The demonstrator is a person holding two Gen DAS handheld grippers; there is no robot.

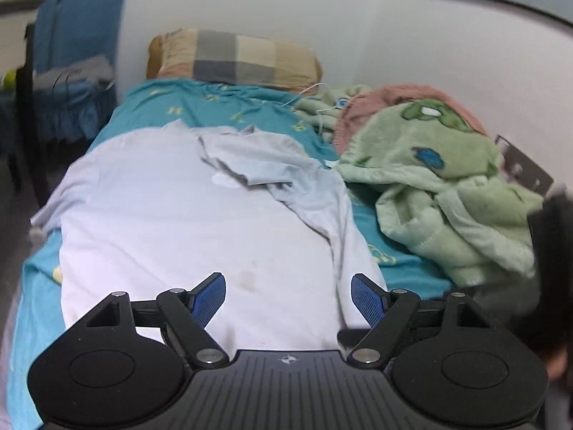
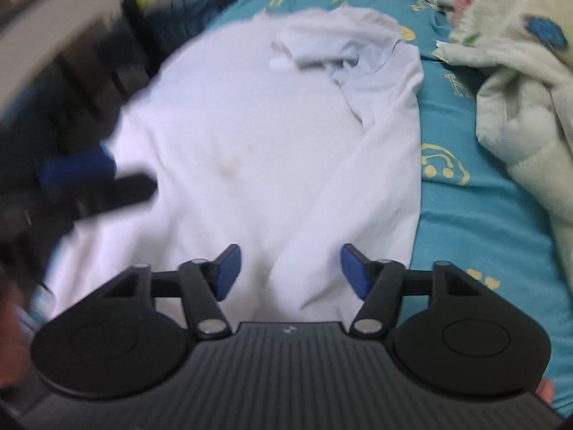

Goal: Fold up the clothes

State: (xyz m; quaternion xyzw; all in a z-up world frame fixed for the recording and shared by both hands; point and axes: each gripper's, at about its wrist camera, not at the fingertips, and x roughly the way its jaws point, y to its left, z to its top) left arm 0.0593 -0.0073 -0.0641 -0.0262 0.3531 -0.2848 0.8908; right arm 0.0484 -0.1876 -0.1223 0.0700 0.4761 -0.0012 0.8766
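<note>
A white long-sleeved shirt [image 1: 172,208] lies spread on a teal bedsheet [image 1: 200,104]. One sleeve is folded across its upper part near the collar [image 1: 250,165], and a faint stain marks the lower front. My left gripper [image 1: 288,286] hovers over the shirt's near end, open, with nothing between its blue pads. In the right wrist view the same shirt [image 2: 250,125] fills the middle. My right gripper [image 2: 290,254] stands open above its lower right part, beside a long fold [image 2: 358,179], and holds nothing. The left gripper shows there as a dark blur [image 2: 89,179] at the left.
A plaid pillow [image 1: 236,59] lies at the head of the bed against the wall. A green fleece blanket [image 1: 440,186] and a pink one [image 1: 397,96] are heaped on the right. A blue chair [image 1: 78,53] with clothes stands on the left. A thin white cable [image 1: 308,93] crosses the sheet.
</note>
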